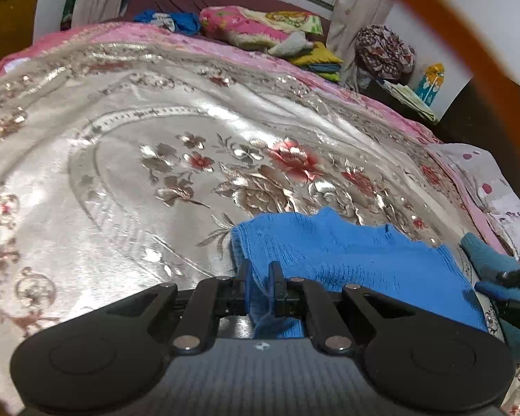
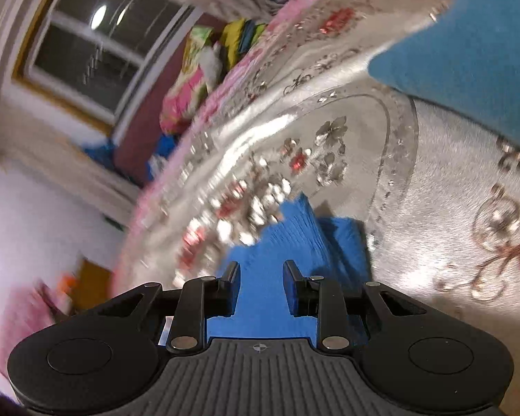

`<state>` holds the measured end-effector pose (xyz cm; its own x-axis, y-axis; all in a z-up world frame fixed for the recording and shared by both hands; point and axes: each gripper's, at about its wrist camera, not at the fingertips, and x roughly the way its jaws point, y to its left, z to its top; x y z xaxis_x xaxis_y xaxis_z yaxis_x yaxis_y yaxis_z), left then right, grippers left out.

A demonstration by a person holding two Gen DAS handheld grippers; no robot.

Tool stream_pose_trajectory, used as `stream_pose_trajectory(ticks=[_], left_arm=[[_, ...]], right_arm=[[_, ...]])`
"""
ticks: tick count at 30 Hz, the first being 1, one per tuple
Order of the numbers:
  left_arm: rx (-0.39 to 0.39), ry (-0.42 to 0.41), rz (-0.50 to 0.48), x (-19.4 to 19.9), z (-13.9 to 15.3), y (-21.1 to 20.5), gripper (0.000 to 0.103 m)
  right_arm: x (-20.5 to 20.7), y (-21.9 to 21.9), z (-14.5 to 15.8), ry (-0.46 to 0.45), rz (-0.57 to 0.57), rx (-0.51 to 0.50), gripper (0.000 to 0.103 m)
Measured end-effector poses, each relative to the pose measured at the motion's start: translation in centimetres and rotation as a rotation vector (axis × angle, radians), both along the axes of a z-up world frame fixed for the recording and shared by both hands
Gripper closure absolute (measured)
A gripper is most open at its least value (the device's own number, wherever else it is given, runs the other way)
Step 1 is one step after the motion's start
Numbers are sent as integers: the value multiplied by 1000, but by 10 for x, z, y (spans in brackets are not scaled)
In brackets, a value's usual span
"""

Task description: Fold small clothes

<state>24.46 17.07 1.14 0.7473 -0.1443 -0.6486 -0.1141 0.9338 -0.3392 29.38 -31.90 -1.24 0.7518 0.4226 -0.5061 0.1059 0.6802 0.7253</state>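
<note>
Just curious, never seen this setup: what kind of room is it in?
Most likely a bedroom: a floral satin bedspread, a pink pillow near the window, and a blue knit garment.

A silver floral bedspread (image 1: 149, 145) is filling your left view, its pink border (image 1: 128, 33) running toward twelve o'clock. A pink patterned pillow (image 1: 246, 22) is lying at twelve, folded yellow cloths (image 1: 317, 57) sitting just beside it at one. A window (image 2: 86, 52) is showing at ten in your right view.
</note>
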Motion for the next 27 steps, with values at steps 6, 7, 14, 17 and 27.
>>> stream_pose_trajectory(ticks=[6, 7, 14, 17, 27], left_arm=[[61, -45, 5, -29, 12, -14, 88], [73, -51, 5, -32, 12, -17, 87], [118, -24, -81, -31, -5, -43, 87], [131, 36, -58, -25, -20, -41, 86], [14, 44, -4, -57, -34, -14, 80]], right_arm=[[-8, 31, -7, 33, 76, -239, 78], [-8, 33, -8, 30, 78, -266, 78], [-6, 51, 6, 19, 92, -382, 75], [-10, 59, 16, 1, 112, -393, 75], [9, 184, 41, -66, 429, -400, 75]])
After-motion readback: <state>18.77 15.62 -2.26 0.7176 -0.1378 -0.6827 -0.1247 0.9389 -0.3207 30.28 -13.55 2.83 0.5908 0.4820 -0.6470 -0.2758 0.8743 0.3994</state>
